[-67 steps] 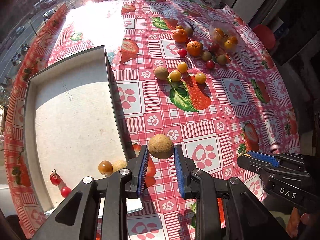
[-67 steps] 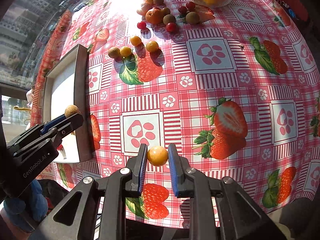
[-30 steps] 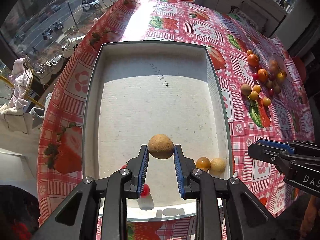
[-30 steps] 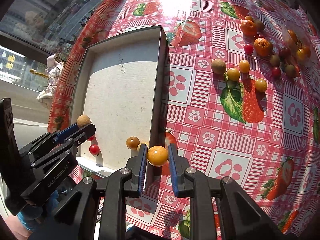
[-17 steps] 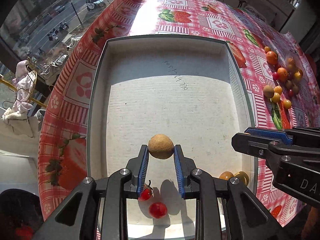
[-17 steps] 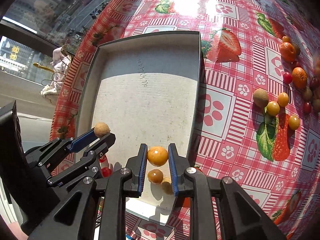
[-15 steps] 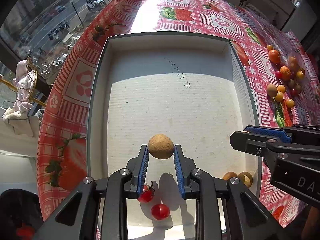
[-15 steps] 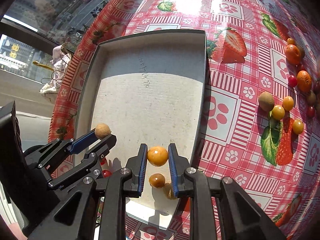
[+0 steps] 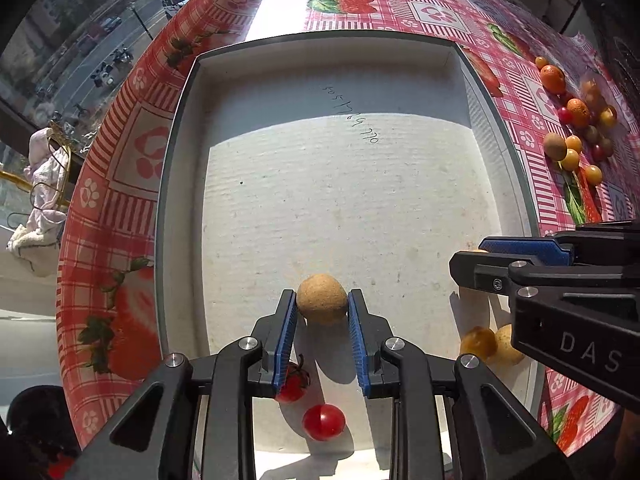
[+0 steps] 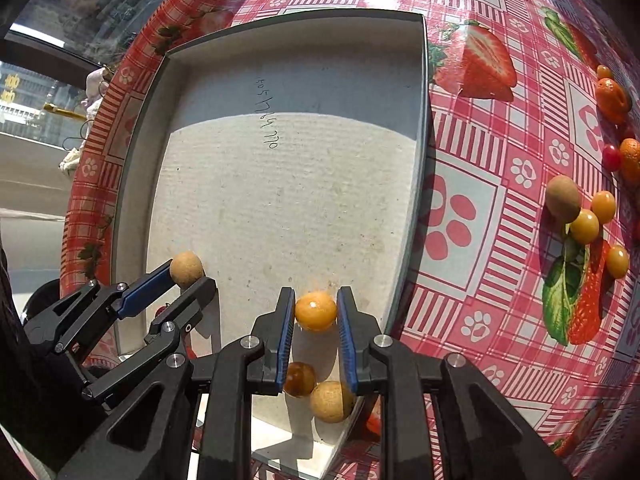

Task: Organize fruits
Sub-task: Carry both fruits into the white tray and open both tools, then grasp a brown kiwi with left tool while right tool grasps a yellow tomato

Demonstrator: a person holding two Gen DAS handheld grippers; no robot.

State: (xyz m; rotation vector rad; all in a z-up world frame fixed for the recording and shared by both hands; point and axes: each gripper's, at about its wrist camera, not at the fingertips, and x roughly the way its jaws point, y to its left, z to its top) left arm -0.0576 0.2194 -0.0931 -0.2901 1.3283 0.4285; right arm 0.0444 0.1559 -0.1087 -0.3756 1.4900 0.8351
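My left gripper (image 9: 322,308) is shut on a tan round fruit (image 9: 322,298), held over the near end of the white cardboard tray (image 9: 340,184). Below it lie two red cherry tomatoes (image 9: 323,422) on the tray floor. My right gripper (image 10: 316,312) is shut on an orange-yellow round fruit (image 10: 316,311) above the tray's near right corner. Under it rest a brownish fruit (image 10: 299,378) and a tan fruit (image 10: 331,401). The left gripper (image 10: 188,276) with its tan fruit shows at lower left in the right wrist view.
The tray wall (image 10: 424,120) stands beside the red strawberry-print tablecloth (image 10: 472,216). A cluster of loose fruits (image 10: 584,216) lies on the cloth at the right, with oranges (image 9: 553,78) farther back. The table edge (image 9: 100,152) drops off left of the tray.
Both grippers have sunk closer to the tray floor, each keeping its fruit. The right one has moved from the tray's right wall to over the tray's near right corner.
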